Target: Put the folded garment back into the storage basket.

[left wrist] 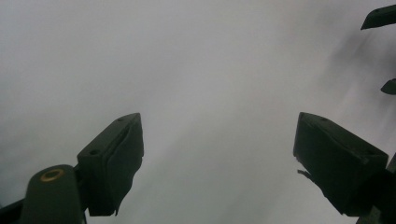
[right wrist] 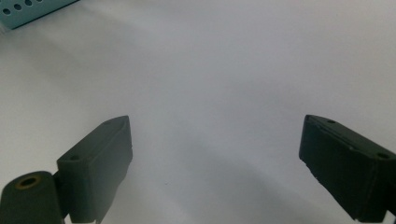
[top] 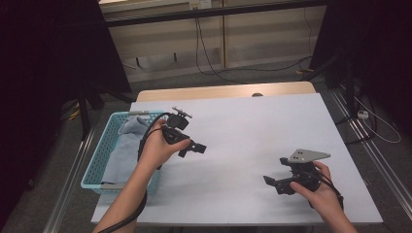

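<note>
The left tongs (top: 193, 148) stand wide with nothing between the jaws, held above the white desk (top: 252, 131). Just behind and to their left sits the blue basket (top: 104, 150) at the desk's edge, with a grey cloth (top: 124, 145) lying inside it. The right tongs (top: 273, 183) also gape wide and hold nothing, well apart from the left tongs and from the basket, low over bare desk.
</note>
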Motion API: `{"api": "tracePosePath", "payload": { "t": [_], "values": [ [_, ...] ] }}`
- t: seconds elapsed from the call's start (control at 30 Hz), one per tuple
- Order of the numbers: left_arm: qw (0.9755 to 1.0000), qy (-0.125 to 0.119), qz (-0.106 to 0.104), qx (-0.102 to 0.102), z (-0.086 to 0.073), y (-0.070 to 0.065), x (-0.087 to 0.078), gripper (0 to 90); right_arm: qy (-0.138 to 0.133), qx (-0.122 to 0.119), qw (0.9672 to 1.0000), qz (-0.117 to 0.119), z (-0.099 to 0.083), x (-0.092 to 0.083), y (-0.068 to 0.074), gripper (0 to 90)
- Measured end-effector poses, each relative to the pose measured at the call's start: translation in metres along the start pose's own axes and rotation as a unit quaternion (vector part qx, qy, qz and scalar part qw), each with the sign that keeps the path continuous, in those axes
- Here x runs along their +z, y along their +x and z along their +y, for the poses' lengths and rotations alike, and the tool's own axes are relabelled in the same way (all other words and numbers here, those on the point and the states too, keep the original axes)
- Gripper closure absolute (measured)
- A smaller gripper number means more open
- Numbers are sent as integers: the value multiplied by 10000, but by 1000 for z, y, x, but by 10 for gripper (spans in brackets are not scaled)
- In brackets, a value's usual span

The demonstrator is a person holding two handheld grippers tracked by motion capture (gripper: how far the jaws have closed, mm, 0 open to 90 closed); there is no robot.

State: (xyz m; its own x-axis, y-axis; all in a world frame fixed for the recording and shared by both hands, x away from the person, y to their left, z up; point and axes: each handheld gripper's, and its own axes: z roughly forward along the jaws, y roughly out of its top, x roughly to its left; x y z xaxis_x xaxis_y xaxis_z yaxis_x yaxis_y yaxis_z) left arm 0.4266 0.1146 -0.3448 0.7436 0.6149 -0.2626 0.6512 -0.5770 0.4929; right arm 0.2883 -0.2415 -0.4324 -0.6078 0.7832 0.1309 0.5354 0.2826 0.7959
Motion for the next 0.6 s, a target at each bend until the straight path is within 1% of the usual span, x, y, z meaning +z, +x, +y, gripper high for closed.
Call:
{"api": "tracePosePath", "payload": {
  "t": [0.07, 0.1, 0.13, 0.2, 0.23, 0.3, 0.4, 0.43, 0.57, 0.6],
  "values": [
    [10000, -4, -33, 19, -2, -1, 2, 161, 7, 6, 10000, -4, 0, 0, 0, 95],
    [10000, 26, -44, 84, -3, 0, 2, 159, 9, 8, 10000, 1, 0, 0, 0, 95],
    [10000, -7, -54, 52, -4, -1, 3, 158, 10, 0, 10000, 10, 0, 0, 0, 94],
    [10000, 0, -54, 47, -6, -1, 5, 158, 8, -7, 10000, 14, 0, 0, 0, 94],
    [9999, 33, -57, 91, -7, -1, 5, 158, 8, -7, 10000, 17, 0, 0, 0, 94],
    [9999, 17, -80, 63, -9, -1, 6, 157, 21, -4, 10000, 22, -1, 0, 0, 94],
    [9999, 74, -58, 130, -12, -1, 7, 155, 27, -5, 10000, 13, -1, 0, 0, 94],
    [9999, 79, -85, 90, -13, -1, 7, 155, 23, -6, 10000, 11, -1, 0, 0, 94],
    [9998, 85, -90, 123, -18, -1, 8, 154, 28, -2, 10000, 25, -1, -1, 0, 94],
    [9999, 76, -107, 81, -19, -2, 8, 155, 37, -3, 10000, 41, -1, -1, 0, 94]
  ]
}}
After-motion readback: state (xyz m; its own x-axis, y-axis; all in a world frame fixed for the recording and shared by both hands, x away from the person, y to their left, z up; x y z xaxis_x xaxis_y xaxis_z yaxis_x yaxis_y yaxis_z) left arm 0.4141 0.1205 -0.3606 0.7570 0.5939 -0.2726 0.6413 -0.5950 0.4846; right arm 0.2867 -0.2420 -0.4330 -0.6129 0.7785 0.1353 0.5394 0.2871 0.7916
